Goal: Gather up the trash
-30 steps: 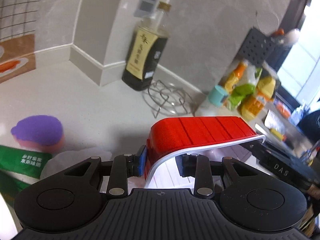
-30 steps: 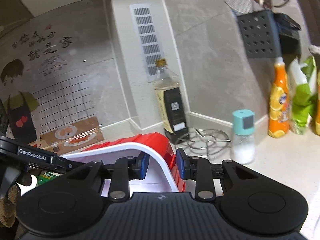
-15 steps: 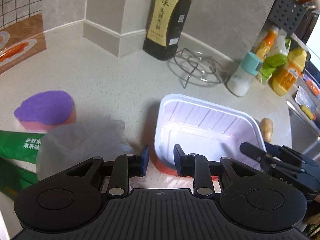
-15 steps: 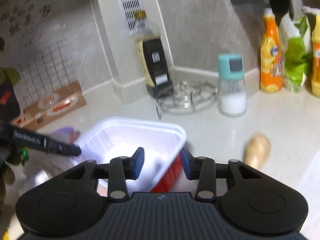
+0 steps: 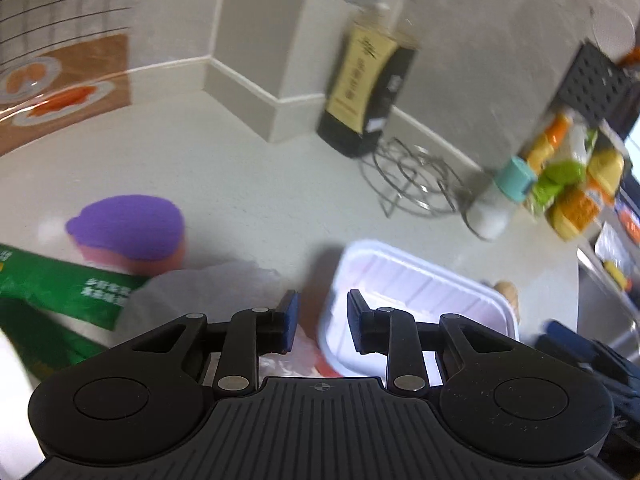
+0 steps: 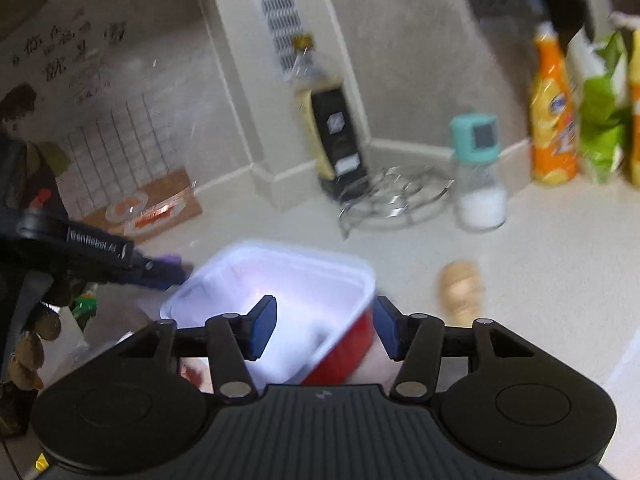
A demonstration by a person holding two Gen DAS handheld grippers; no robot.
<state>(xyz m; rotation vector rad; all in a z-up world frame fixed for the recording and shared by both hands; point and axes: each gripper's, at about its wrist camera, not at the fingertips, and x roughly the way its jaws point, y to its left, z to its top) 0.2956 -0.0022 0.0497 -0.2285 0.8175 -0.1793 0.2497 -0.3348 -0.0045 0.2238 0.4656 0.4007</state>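
Your red-and-white plastic food tray (image 6: 280, 280) sits upright on the pale tabletop (image 5: 240, 184), right in front of both grippers. Your right gripper (image 6: 324, 330) has its fingers spreading, straddling the tray's near corner wall without pressing it. Your left gripper (image 5: 320, 322) has narrowly parted fingers either side of the tray's near rim; they do not appear to pinch it. A crumpled clear plastic bag (image 5: 208, 288) lies just left of the tray, beside a green packet (image 5: 60, 288) and a purple sponge (image 5: 128, 228).
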